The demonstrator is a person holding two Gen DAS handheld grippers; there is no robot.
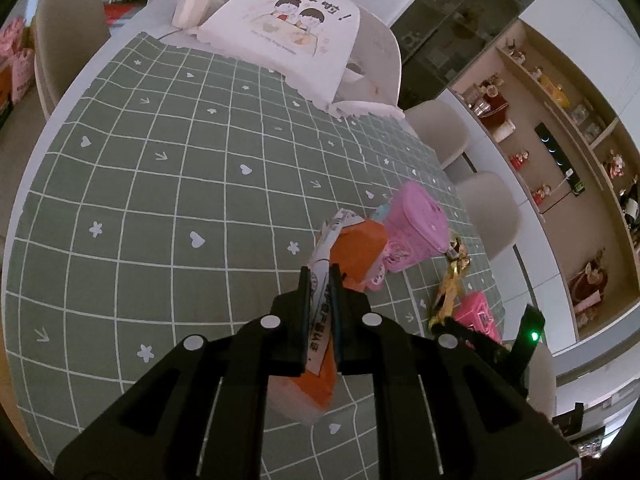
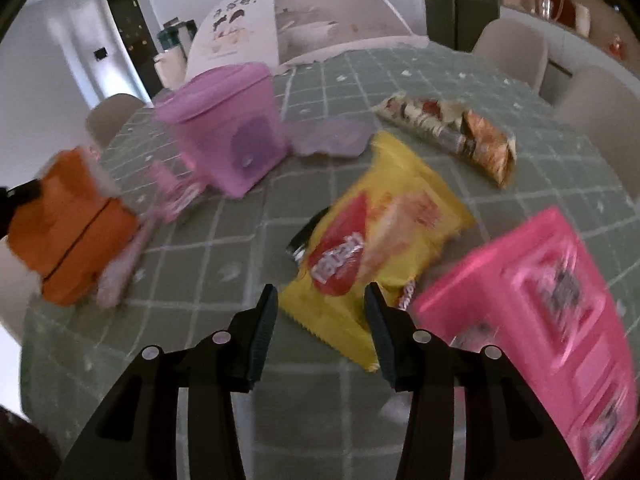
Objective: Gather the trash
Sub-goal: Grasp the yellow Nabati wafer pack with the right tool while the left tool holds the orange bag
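Note:
My left gripper point(image 1: 320, 276) is shut on an orange and white wrapper point(image 1: 352, 248) and holds it above the green checked tablecloth point(image 1: 160, 200). The wrapper also shows in the right wrist view point(image 2: 68, 224) at the left. A small pink trash bin point(image 1: 420, 220) with a lid stands just beyond it, and shows in the right wrist view point(image 2: 228, 132). My right gripper point(image 2: 320, 300) is open, its fingers either side of the near end of a yellow snack bag point(image 2: 380, 236). A pink box point(image 2: 540, 320) lies to the right. A brown wrapper point(image 2: 452, 132) lies further back.
A white food cover point(image 1: 288, 28) with a cartoon print stands at the table's far side. Beige chairs point(image 1: 492, 212) line the right edge. A purple scrap point(image 2: 332, 136) lies beside the bin. A small pink packet point(image 2: 176, 188) lies in front of the bin.

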